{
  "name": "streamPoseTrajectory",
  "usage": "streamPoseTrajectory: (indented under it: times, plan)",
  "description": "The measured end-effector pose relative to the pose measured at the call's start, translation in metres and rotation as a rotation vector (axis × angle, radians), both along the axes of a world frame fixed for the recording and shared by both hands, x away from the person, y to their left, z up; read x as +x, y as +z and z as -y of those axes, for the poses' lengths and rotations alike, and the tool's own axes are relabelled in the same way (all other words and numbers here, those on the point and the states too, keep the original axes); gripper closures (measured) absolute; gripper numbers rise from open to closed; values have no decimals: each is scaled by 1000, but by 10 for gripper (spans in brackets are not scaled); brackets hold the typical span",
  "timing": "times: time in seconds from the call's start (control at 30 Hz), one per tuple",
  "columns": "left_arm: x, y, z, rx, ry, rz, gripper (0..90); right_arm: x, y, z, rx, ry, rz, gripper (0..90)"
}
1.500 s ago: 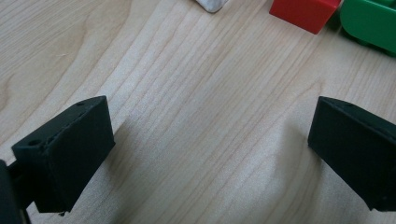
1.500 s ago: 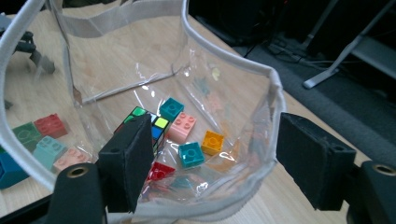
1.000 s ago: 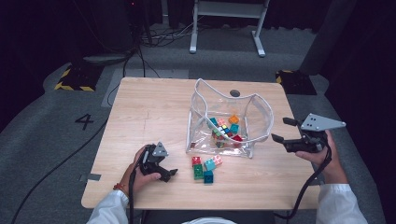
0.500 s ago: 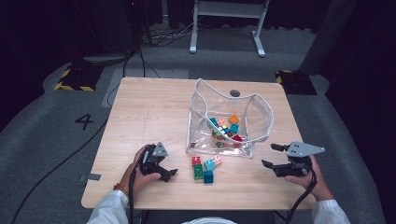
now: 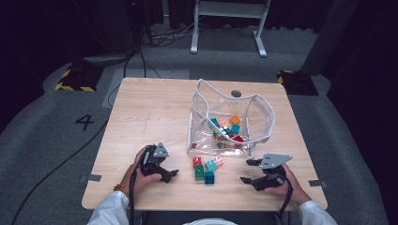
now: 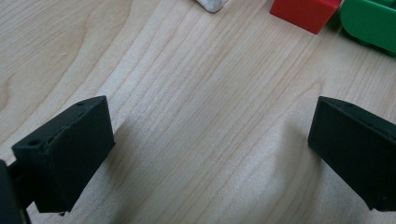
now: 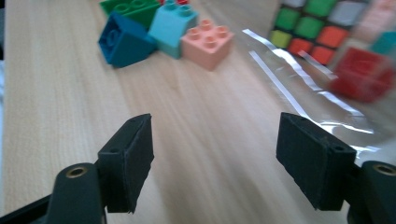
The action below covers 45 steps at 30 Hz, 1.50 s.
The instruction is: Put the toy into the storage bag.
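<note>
1. Bricks (image 5: 206, 167) lie loose in a small cluster on the wooden table (image 5: 155, 108), just in front of the clear plastic bag (image 5: 230, 119) and between the two grippers
2. Left gripper (image 5: 165, 172) rests on the table near the cluster, its jaws wide apart with only bare wood between them; a red brick (image 6: 306, 12) and a green brick (image 6: 371, 25) sit just beyond its jaws
3. Right gripper (image 5: 248, 171) sits low over the table on the far side of the cluster, jaws wide and holding nothing, having just been closing a little
4. Ahead of the right jaws lie a dark blue brick (image 7: 123, 42), a light blue brick (image 7: 173, 25) and a pink brick (image 7: 208, 42), touching one another
5. Inside the bag sit a puzzle cube (image 5: 224, 131) and more coloured bricks
</note>
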State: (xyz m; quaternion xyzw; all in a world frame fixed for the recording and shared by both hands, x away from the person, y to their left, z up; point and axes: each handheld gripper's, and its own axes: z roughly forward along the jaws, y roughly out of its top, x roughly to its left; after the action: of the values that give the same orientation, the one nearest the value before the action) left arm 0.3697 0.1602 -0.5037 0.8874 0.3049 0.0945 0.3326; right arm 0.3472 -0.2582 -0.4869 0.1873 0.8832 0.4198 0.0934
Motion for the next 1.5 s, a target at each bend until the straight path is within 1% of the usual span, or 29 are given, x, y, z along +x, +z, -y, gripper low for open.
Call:
streamPoseTrajectory:
  times: [0.1, 0.17, 0.2, 0.23, 0.3, 0.33, 0.37, 0.43, 0.57, 0.63, 0.67, 0.7, 0.77, 0.8, 0.83, 0.87, 0.9, 0.93, 0.97, 1.0, 1.03, 1.07, 1.1, 1.13, 1.2, 1.23, 1.3, 1.43, 1.5]
  plan:
    - [0, 0, 0, 0, 0, 0, 4, -4, -7, -16, -18, 48, -7, 283]
    - [0, 0, 0, 0, 0, 0, 4, -8, -9, -28, -33, 77, -27, 286]
    - [0, 0, 0, 0, 0, 0, 3, -9, -10, -32, -27, 92, -21, 289]
    - [0, 0, 0, 0, 0, 0, 4, -11, -12, -39, -24, 99, -38, 291]
    - [0, 0, 0, 0, 0, 0, 3, -12, -14, -49, -34, 134, -30, 294]
    - [0, 0, 0, 0, 0, 0, 3, -14, -15, -53, -49, 138, -29, 294]
    - [0, 0, 0, 0, 0, 0, 3, -15, -16, -60, -45, 158, -7, 300]
    - [0, 0, 0, -1, -1, 1, 3, -15, -16, -67, -45, 166, -21, 293]
    - [0, 0, 0, 0, 0, -1, 3, -13, -17, -83, -45, 174, -12, 288]
    - [0, 0, 0, 0, -2, 2, 3, -12, -17, -89, -42, 167, -14, 288]
    - [0, 0, 0, -1, -2, 2, 2, -13, -16, -91, -43, 156, -31, 287]
    - [0, 0, 0, -1, -2, 1, 2, -11, -17, -94, -45, 161, -15, 287]
    - [0, 0, 0, -1, -2, 1, 2, -11, -16, -100, -42, 153, -24, 285]
    - [0, 0, 0, -1, -2, 1, 2, -10, -17, -103, -47, 161, -14, 284]
    - [0, 0, 0, -1, -2, 1, 2, -9, -17, -106, -41, 162, -12, 283]
    - [0, 0, 0, -1, -2, 1, 2, -7, -17, -107, -50, 180, 2, 283]
    - [0, 0, 0, 2, 0, 4, 2, -11, -16, -110, -53, 135, -48, 283]
    - [0, 0, 0, -1, -2, 1, 2, -11, -16, -112, -55, 134, -53, 283]
    - [0, 0, 0, -1, -2, 1, 2, -8, -16, -114, -50, 159, -25, 283]
    - [0, 0, 0, 2, -1, 4, 2, -9, -16, -116, -46, 139, -46, 283]
    - [0, 0, 0, -1, -2, 1, 2, -7, -17, -117, -44, 155, -22, 283]
    - [0, 0, 0, -1, -2, 1, 2, -6, -17, -118, -43, 154, -20, 284]
    - [0, 0, 0, -1, -2, 1, 2, -5, -17, -118, -52, 167, -12, 285]
    - [0, 0, 0, 0, -2, 1, 2, -8, -17, -120, -52, 131, -43, 286]
    - [0, 0, 0, -1, -2, 1, 2, -8, -16, -119, -51, 132, -45, 299]
    - [0, 0, 0, -1, -2, 1, 2, -5, -17, -119, -37, 148, -15, 313]
    - [0, 0, 0, -1, -2, 1, 2, -6, -17, -119, -35, 144, -23, 334]
    - [0, 0, 0, -1, -2, 1, 2, -6, -17, -117, -26, 136, -24, 403]
    - [0, 0, 0, -1, -2, 1, 2, -6, -16, -117, -24, 143, -19, 432]
